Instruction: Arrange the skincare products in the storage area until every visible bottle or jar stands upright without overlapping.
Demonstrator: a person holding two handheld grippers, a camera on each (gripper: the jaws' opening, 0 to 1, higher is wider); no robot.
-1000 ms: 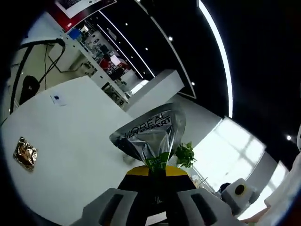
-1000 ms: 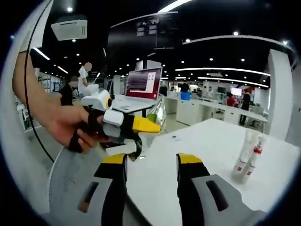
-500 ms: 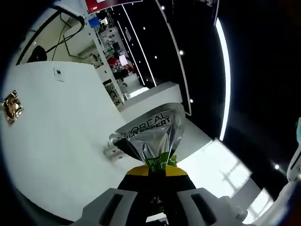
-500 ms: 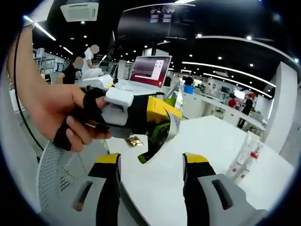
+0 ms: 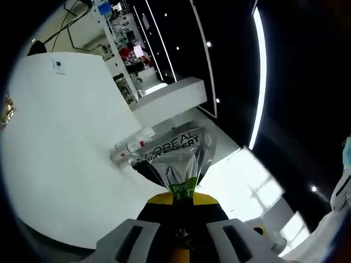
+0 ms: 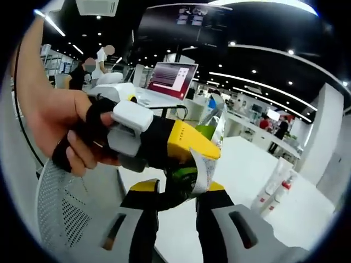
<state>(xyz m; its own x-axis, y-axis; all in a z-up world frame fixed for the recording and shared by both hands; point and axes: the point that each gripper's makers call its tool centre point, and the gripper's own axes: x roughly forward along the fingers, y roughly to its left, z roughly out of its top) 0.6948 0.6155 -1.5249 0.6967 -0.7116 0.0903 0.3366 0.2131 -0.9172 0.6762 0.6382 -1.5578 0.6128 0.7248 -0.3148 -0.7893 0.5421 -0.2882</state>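
In left gripper view, tongs grip silver tube; table behind.

Grey gripper jaws, yellow-tipped over black; the hand wears black finger straps.

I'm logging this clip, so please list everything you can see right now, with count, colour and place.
sachet: one, silver with a green band, clamped in the left gripper, held in the air
tubes: two, white with red caps, upright together on the table
table: one, white, under the tubes
gold packet: one, gold, lying at the table's edge
paper label: one, white, flat on the far table
laptop: one, open, pink screen, on a desk behind
hand: one, holding the left gripper
left gripper: yellow-tipped jaws shut on the sachet
right gripper: yellow-tipped jaws closing round the sachet's lower end
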